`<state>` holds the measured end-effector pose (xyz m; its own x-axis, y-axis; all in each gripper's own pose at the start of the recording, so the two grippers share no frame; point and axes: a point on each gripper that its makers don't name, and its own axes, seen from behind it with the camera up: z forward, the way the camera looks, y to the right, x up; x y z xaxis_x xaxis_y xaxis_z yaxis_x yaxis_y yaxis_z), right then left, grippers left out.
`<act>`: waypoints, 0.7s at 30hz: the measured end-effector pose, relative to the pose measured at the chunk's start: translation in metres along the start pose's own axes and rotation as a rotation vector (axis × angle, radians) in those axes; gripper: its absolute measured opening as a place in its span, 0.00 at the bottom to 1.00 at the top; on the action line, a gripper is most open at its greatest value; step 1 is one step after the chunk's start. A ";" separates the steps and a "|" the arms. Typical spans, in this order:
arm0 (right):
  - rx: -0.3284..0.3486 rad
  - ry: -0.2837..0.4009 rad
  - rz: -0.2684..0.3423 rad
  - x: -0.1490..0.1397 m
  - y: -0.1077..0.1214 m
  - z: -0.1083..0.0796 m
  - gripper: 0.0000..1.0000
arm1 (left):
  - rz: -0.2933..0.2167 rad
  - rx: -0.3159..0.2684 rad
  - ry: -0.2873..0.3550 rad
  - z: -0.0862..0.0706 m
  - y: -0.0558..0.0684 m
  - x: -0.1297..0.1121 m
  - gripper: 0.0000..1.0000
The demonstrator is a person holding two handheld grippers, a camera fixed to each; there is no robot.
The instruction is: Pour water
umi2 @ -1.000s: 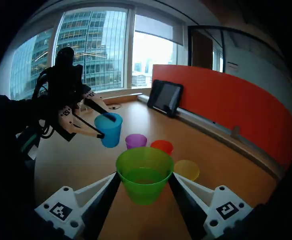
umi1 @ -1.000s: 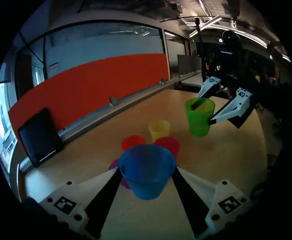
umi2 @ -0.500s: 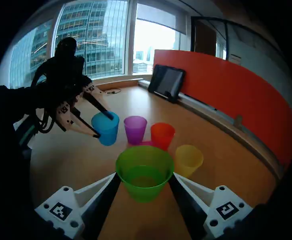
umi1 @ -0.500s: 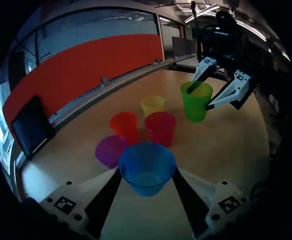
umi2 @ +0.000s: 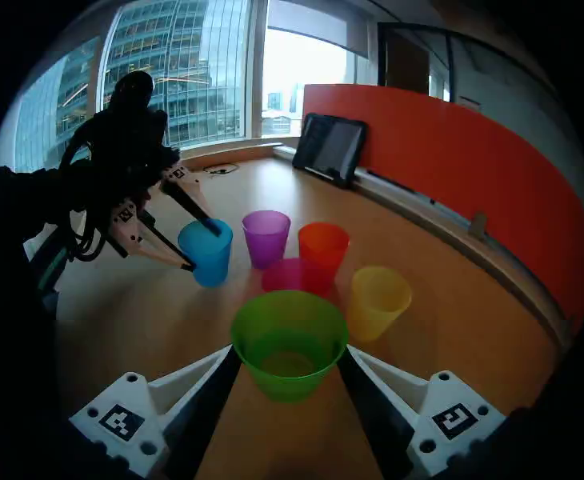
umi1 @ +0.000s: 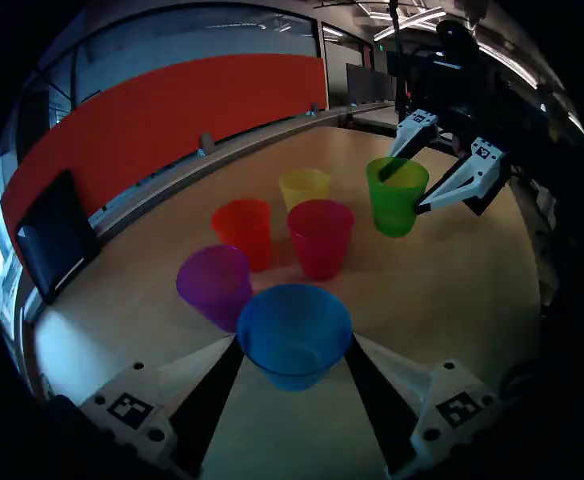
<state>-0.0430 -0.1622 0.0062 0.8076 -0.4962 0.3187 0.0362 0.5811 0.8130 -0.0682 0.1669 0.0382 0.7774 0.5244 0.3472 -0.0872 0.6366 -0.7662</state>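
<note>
**Left gripper view.** Cups, six in all.
- One blue cup [umi1: 294,330], upright, in the left gripper [umi1: 294,342]. The jaws are closed against its two sides.
- Four loose cups stand in a cluster on the bench [umi1: 460,280]: one purple cup [umi1: 214,284] just beyond the blue, one orange cup [umi1: 244,230], one red cup [umi1: 320,238] and one yellow cup [umi1: 305,188] farthest back.
- One green cup [umi1: 396,196] is to the right of the cluster, gripped on both sides by the right gripper [umi1: 404,190].
- One dark tablet [umi1: 52,236] leans at the left, below one long orange panel [umi1: 172,120].

**Right gripper view.** The same six cups.
- The green cup [umi2: 289,352] is upright in the right gripper [umi2: 289,362], jaws pressed to both sides. There is a pale patch at its bottom; whether that is water cannot be told.
- The red cup [umi2: 290,275] is nearest beyond it, with the yellow cup [umi2: 378,300] to the right and the purple cup [umi2: 266,236] and orange cup [umi2: 322,246] behind.
- The blue cup [umi2: 206,254] is at the left of the cluster, clamped by the left gripper [umi2: 200,246].
- The tablet [umi2: 330,148] stands at the far edge of the bench [umi2: 132,320].
</note>
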 end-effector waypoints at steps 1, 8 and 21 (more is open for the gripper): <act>-0.001 0.000 0.002 -0.001 0.000 0.000 0.88 | -0.002 -0.001 -0.002 0.001 0.000 -0.002 0.87; -0.005 -0.004 0.011 -0.006 0.002 0.002 0.88 | -0.015 -0.007 -0.018 0.003 0.001 -0.012 0.87; -0.020 -0.023 0.028 -0.019 0.002 0.009 0.88 | -0.040 -0.009 -0.060 0.003 -0.001 -0.027 0.88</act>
<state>-0.0635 -0.1571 0.0062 0.7947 -0.4944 0.3523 0.0261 0.6075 0.7939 -0.0910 0.1537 0.0309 0.7414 0.5319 0.4092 -0.0511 0.6527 -0.7559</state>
